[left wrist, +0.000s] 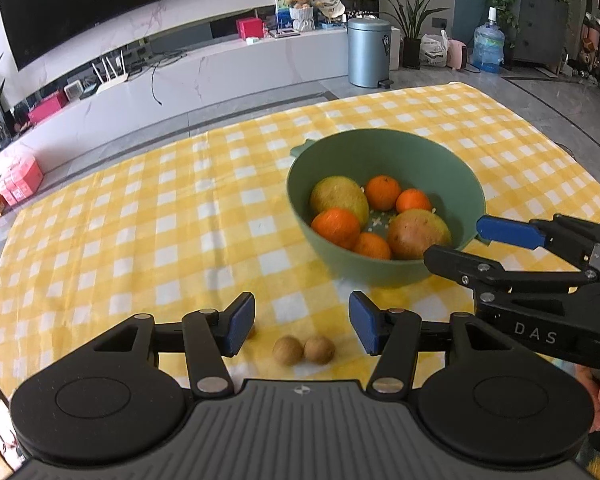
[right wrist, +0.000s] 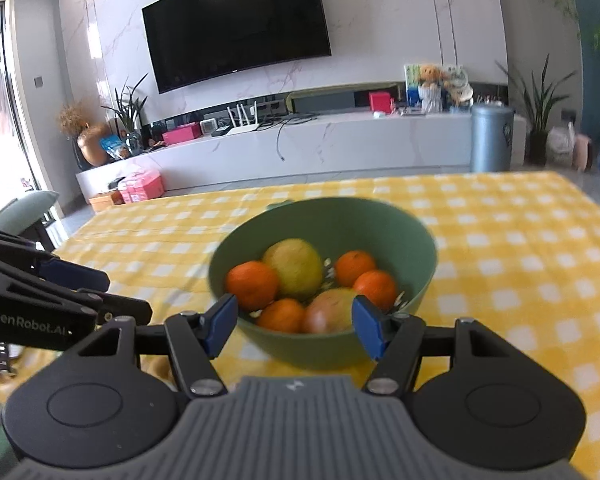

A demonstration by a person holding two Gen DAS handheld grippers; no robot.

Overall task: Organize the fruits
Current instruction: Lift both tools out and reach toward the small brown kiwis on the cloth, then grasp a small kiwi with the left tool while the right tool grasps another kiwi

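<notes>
Reaching for the longans [left wrist: 303, 350] just in front of the bowl [left wrist: 384, 268], you risk rolling them away: left gripper [left wrist: 302, 326] and right gripper [right wrist: 294, 322] both gape, empty.

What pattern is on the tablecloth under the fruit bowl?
Yellow-and-white check. The tablecloth shows most clearly in the left wrist view, spread beneath the green bowl.

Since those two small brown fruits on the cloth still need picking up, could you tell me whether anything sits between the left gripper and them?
Nothing visible does. The two small brown fruits lie on bare cloth in the gap ahead of the left gripper, whose jaws are open and empty. The bowl sits beyond them, and the right gripper is off to the side by the bowl.
</notes>
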